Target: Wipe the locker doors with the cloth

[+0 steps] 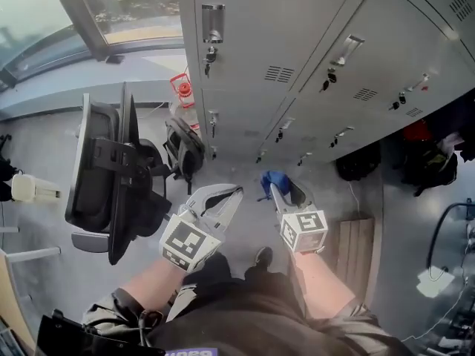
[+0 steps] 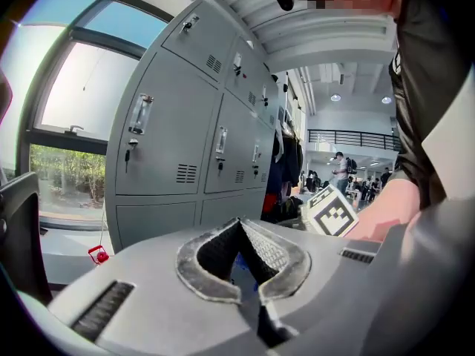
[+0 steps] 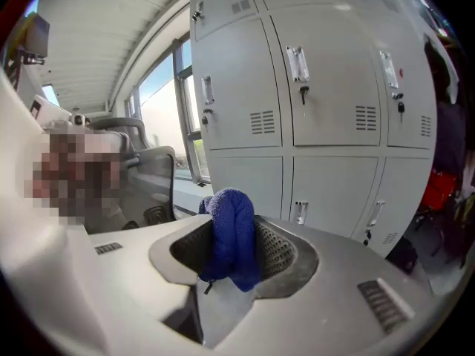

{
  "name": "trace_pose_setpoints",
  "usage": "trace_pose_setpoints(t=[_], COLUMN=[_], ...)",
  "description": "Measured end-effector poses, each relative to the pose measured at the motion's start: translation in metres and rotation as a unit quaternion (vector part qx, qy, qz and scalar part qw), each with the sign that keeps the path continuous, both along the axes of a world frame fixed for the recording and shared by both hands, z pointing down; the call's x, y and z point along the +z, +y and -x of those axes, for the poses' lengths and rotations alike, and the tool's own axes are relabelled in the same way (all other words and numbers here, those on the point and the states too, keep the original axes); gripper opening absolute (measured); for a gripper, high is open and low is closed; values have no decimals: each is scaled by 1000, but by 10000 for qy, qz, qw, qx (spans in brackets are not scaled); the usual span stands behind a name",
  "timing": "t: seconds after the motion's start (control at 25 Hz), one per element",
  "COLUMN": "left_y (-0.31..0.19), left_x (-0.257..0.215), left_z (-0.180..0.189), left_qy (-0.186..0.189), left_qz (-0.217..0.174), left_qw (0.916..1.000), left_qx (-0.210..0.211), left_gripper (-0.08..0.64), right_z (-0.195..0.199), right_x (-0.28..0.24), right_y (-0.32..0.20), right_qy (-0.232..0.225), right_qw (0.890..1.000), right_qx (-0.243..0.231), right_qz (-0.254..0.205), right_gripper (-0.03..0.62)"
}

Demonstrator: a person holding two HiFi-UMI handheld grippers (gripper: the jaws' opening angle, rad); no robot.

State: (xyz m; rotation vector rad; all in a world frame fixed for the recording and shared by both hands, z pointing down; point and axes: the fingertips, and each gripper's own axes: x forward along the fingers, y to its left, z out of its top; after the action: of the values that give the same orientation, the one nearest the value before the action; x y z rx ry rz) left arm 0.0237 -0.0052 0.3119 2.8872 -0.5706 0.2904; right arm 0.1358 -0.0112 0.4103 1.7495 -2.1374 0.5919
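Right gripper [image 3: 237, 232] pinches blue cloth [image 3: 228, 210]; left gripper [image 2: 239, 232] seemingly closed.

The right claw [image 3: 236, 262] is clamped on a bunched blue cloth [image 3: 231, 225], which bulges up above its jaws. Beyond the claw stand grey locker doors [image 3: 326, 73], with handles, hanging keys and vent slots. To the claw's left, a dark office chair [image 3: 152, 173] sits before a bright window [image 3: 167, 87].

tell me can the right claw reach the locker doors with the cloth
Probably yes: the right claw grips the blue cloth and the locker doors stand straight ahead with nothing between; a step closer may help.
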Motion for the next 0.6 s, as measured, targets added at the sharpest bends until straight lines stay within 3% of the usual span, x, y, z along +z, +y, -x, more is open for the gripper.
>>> trace_pose_setpoints(t=[0.16,0.32,0.48,0.6], left_y=[29,71,107,126], left_x=[-26,-50,-75,-94], left_z=[-20,-59,-98,-124], left_qy=[-119,-8,333,482], left_qz=[-108,-193,223,221], left_qw=[9997,9995,9981,9975], left_qx=[-160,-245,-469,-459], left_gripper=[6,7,7,7], right_z=[-13,-37,-66,-87], right_x=[-45,-86,-134,-172], right_y=[38,82,120,141], right_qy=[-148,-473,-853,-924], right_qw=[9989,9949,9872,9822], right_qx=[-216,-511,-803,-855], right_qz=[-384,-726,-1086,-1394], right_gripper=[153,153,153,153])
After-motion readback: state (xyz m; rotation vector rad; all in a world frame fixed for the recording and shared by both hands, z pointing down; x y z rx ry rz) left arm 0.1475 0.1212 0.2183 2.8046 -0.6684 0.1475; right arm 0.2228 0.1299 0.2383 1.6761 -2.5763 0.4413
